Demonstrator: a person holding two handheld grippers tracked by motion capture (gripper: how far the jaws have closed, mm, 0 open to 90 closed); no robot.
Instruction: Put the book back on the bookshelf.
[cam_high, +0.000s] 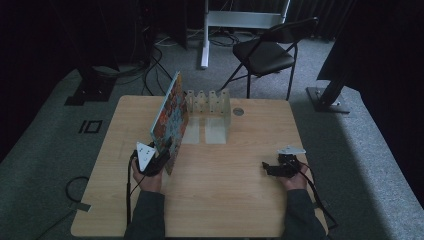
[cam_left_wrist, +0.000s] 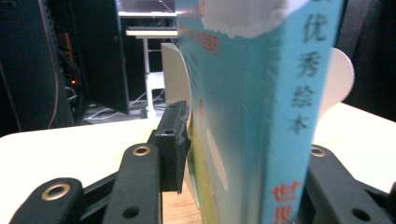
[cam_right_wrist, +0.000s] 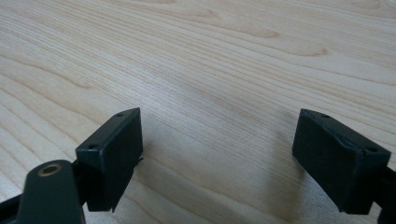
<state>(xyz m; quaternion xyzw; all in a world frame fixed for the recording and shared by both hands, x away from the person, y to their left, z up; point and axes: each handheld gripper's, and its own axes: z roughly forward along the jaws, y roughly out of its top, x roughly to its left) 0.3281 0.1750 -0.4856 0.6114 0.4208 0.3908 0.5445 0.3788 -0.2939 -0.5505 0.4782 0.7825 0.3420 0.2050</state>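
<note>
A picture book (cam_high: 170, 117) with a colourful cover stands tilted above the left half of the wooden table (cam_high: 235, 200). My left gripper (cam_high: 161, 154) is shut on its lower near corner. In the left gripper view the book's light blue spine (cam_left_wrist: 285, 116) with printed characters sits between the two black jaws, and the left pad (cam_left_wrist: 173, 149) presses on the cover. A white slotted rack (cam_high: 211, 107) stands just behind the book, and its rounded dividers (cam_left_wrist: 173, 70) show past the book. My right gripper (cam_high: 270, 169) rests low at the table's right side, open (cam_right_wrist: 217, 158) over bare wood.
A black folding chair (cam_high: 265, 50) stands on the carpet beyond the table. Cables (cam_high: 150, 75) run over the floor at the back left. A round grommet (cam_high: 238, 111) sits near the table's far edge. A white stand leg (cam_high: 204, 40) rises behind.
</note>
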